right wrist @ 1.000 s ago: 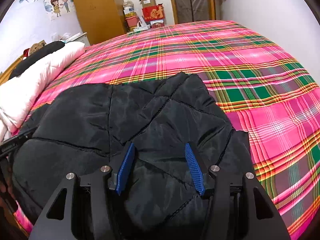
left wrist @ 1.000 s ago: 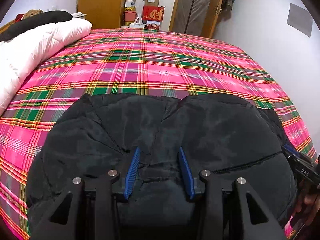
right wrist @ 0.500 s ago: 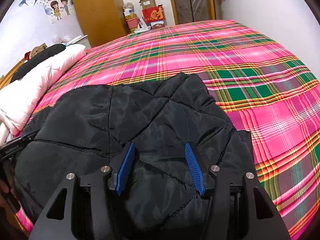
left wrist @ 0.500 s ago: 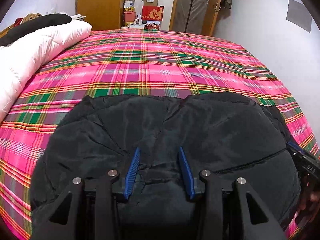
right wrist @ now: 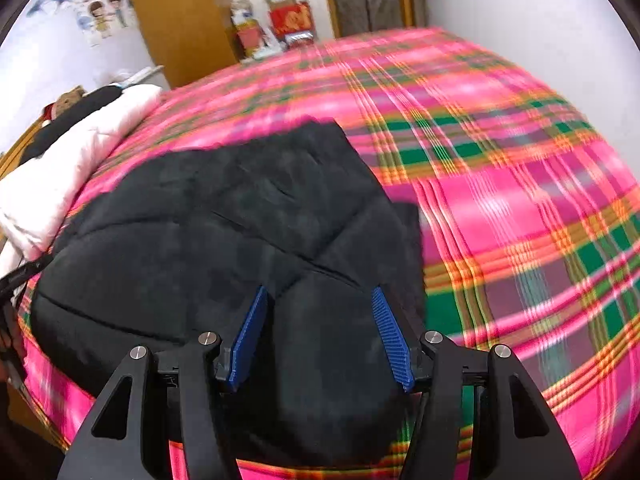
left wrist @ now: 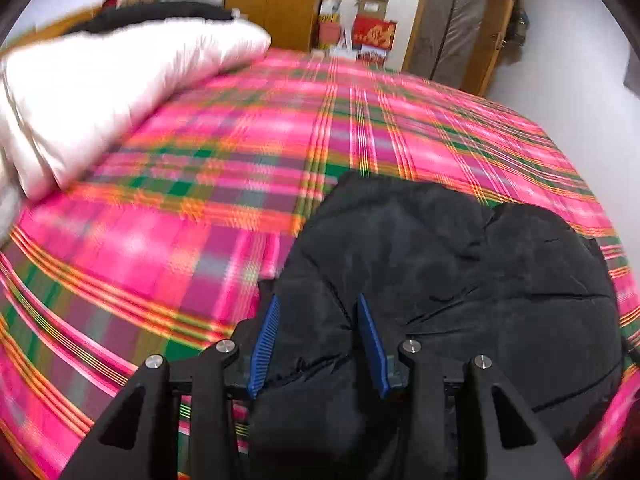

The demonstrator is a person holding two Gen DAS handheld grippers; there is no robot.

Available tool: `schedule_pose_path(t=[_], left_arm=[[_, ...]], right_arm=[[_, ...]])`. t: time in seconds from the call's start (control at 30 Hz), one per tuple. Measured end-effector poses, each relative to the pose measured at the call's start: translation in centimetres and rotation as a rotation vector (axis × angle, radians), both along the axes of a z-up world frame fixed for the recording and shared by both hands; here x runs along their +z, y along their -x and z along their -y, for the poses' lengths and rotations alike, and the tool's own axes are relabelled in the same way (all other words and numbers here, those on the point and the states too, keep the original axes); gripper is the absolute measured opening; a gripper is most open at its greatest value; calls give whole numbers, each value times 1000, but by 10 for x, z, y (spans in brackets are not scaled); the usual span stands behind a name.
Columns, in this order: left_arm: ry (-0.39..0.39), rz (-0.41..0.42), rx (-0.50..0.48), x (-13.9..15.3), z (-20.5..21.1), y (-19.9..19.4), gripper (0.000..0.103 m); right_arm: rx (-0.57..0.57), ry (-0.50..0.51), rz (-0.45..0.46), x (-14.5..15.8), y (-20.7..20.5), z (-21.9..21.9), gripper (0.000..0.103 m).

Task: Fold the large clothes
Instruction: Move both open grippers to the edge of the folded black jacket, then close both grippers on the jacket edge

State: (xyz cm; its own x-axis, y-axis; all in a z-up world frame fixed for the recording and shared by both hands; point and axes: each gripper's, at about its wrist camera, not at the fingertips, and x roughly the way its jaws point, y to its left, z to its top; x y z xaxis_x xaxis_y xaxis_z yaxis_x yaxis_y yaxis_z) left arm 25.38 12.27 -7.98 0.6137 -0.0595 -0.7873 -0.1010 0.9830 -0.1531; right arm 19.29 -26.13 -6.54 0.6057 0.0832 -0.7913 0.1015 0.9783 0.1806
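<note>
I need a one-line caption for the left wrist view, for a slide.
Left hand-held gripper straddling the edge of a black padded jacket on a pink plaid bedsheet.

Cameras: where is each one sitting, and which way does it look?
Left wrist: on the left gripper, looking forward and down over the black coat's left edge; only its fingers show.
Right wrist: on the right gripper, looking forward and down over the coat's right side; its fingers show, and a dark tool, likely the other gripper, at the left edge.
Shared: the coat, plaid bed, white quilt, wardrobe.
</note>
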Motion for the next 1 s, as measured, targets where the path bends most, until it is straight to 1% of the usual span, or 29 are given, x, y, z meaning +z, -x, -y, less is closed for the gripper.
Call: schedule_pose_path(t=[0.03,0.07,0.17,0.27,0.37,0.4,0.47,0.53,0.6,0.63,0.7,0.83,0.93,1.0], left_arm=[[10,-12,-3,-6,1,-2,43],[-2,-15,-9,-9,4,-4,43],[-67,-3,-36,-10,18,-7,41],[-68,15,-51,4,18,-3,40],[-61,73,-65,25,12,12,40],[-58,75,-58,28,8,16,40],[-32,46,-27,24,-2,26,40],[29,-5,-9,13,-12,32,40],[51,-33,-4,5,-15,30,41],[47,-35,-3,3,-15,30,41],[39,-35,2,-1,-14,24,41],[86,-42,35,-8,-22,17,41],[109,2,83,4,-30,28,41],[94,19,80,7,-32,30,41]], right_arm=[[6,15,-6,-3,-2,0,56],[11,27,-10,-4,-4,-1,56],[6,27,-21,-1,-7,-1,56],[-14,13,-6,12,0,4,56],[-29,-3,17,21,11,9,56],[-30,-10,19,21,14,10,56],[-28,6,6,16,18,11,56],[-21,28,-17,7,18,11,56],[-27,-21,-43,-7,15,19,56],[-36,-52,-46,-13,13,23,58],[-35,-53,-43,-16,12,25,60],[-26,-63,-48,-16,10,27,61],[-35,-75,-45,-12,12,28,60],[-33,-79,-42,-10,13,29,60]])
